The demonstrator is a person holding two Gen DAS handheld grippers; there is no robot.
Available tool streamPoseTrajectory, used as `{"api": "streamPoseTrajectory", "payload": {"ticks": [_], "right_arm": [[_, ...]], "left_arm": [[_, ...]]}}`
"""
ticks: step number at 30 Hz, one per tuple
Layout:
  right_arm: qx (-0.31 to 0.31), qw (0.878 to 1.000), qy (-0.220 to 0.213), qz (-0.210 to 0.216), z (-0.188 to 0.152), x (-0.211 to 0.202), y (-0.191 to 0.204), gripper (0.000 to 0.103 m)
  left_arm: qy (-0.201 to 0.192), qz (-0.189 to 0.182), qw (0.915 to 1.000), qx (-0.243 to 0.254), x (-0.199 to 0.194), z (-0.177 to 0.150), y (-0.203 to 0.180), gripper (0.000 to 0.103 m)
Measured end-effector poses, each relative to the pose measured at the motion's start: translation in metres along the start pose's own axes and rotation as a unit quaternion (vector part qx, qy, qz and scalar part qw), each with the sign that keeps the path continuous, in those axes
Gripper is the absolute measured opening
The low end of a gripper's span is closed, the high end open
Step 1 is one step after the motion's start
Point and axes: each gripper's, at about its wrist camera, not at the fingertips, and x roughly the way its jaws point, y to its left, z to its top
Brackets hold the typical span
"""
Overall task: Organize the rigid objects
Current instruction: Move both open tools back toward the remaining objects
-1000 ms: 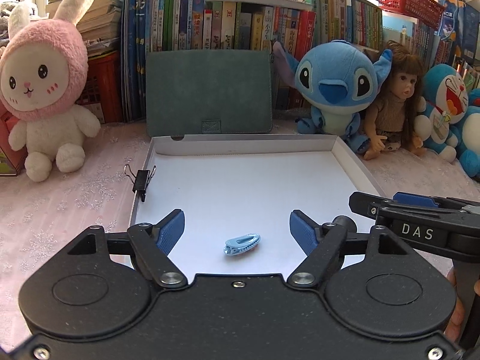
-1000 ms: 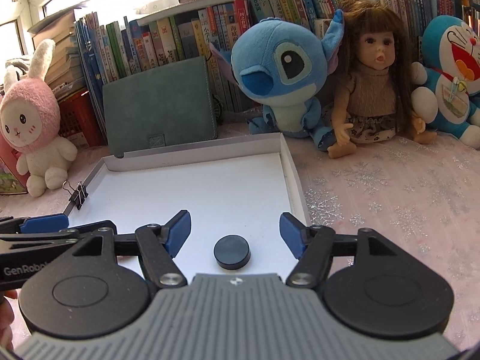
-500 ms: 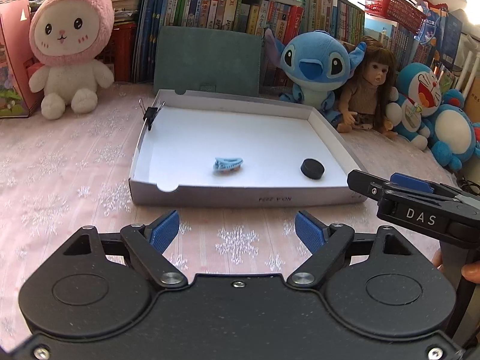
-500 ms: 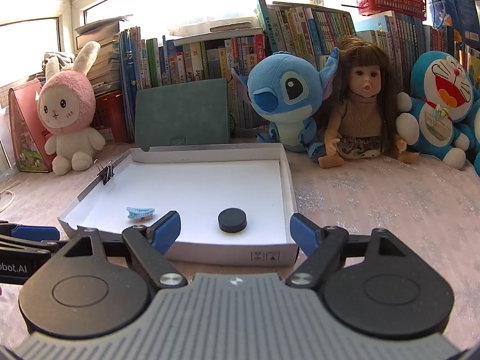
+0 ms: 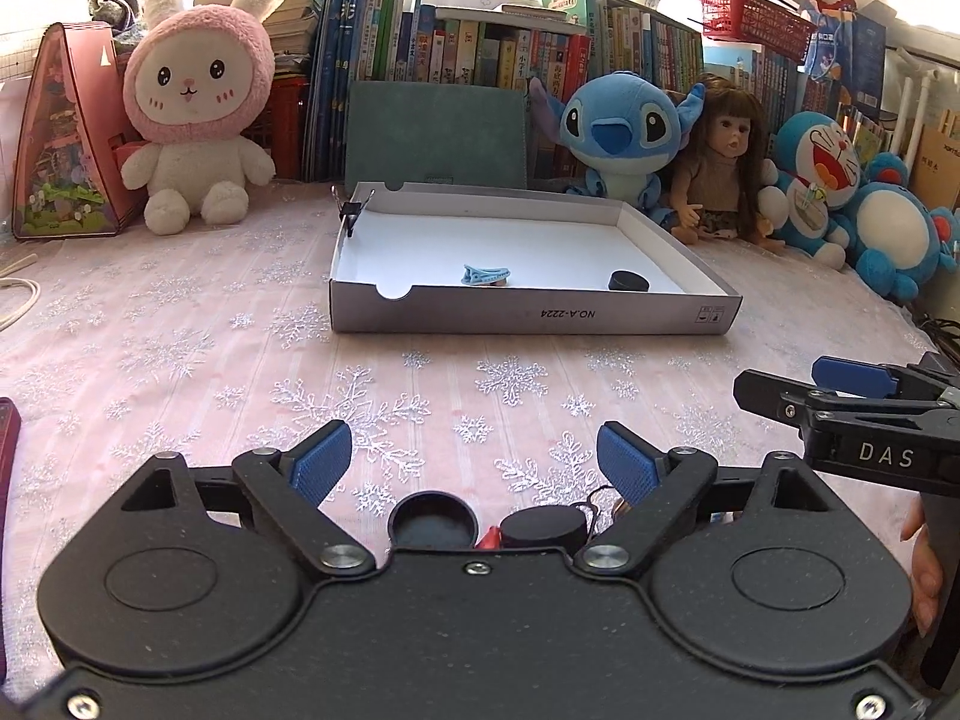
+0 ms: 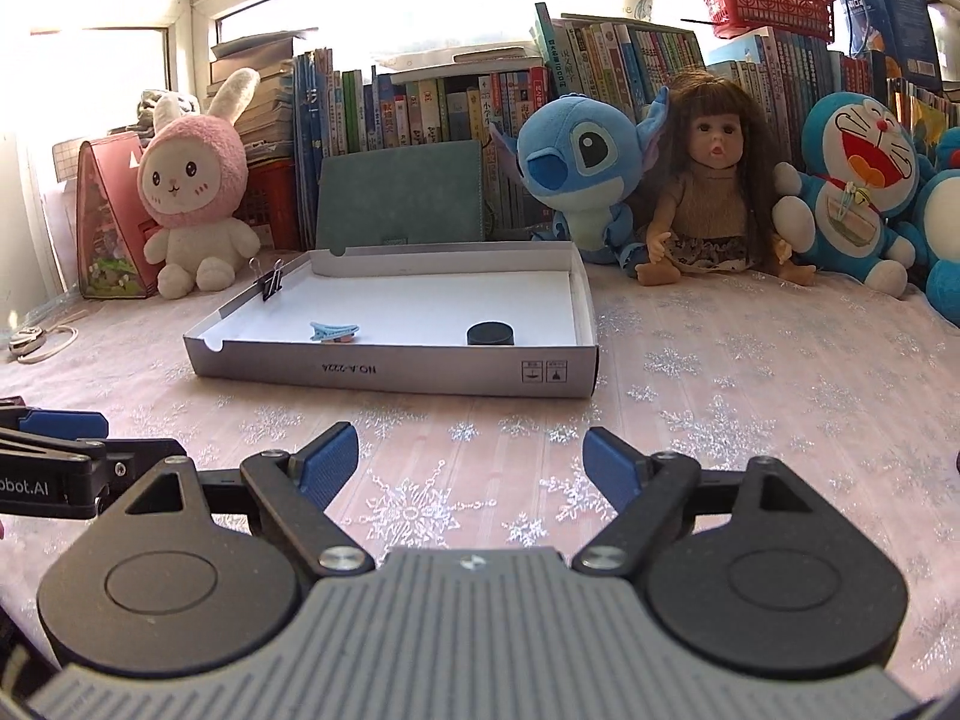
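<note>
Right wrist view: left gripper [image 6: 54,420] at left edge, jaws just widened, empty. White tray [image 6: 390,369] holds blue hair clip [image 6: 333,331] left, black puck [image 6: 491,334] right. Right gripper [image 6: 471,459] open, empty, well short of tray.

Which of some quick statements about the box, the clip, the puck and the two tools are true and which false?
1. The blue clip lies inside the box. True.
2. The black puck sits on the tablecloth outside the box. False: it is in the box, right of the clip.
3. The left tool grips the clip. False: it is open and holds nothing.
4. A binder clip is on the box's left wall. True.
5. The right tool is open and empty. True.
</note>
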Motion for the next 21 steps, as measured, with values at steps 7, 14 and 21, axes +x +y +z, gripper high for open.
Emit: {"api": "streamPoseTrajectory", "payload": {"ticks": [7, 14, 21], "right_arm": [[-0.027, 1.000, -0.004, -0.004, -0.013, -0.013, 0.013, 0.090], [-0.049, 0.999, -0.002, -0.009, -0.027, -0.026, 0.021, 0.090], [-0.054, 0.998, 0.007, -0.008, -0.039, -0.034, 0.026, 0.090]], "left_arm": [[-0.004, 0.010, 0.9999, -0.013, -0.013, -0.016, 0.008, 0.088], [-0.007, 0.020, 0.9997, 0.014, -0.027, -0.033, 0.009, 0.088], [0.008, 0.021, 0.9996, 0.019, -0.035, -0.047, 0.009, 0.083]]}}
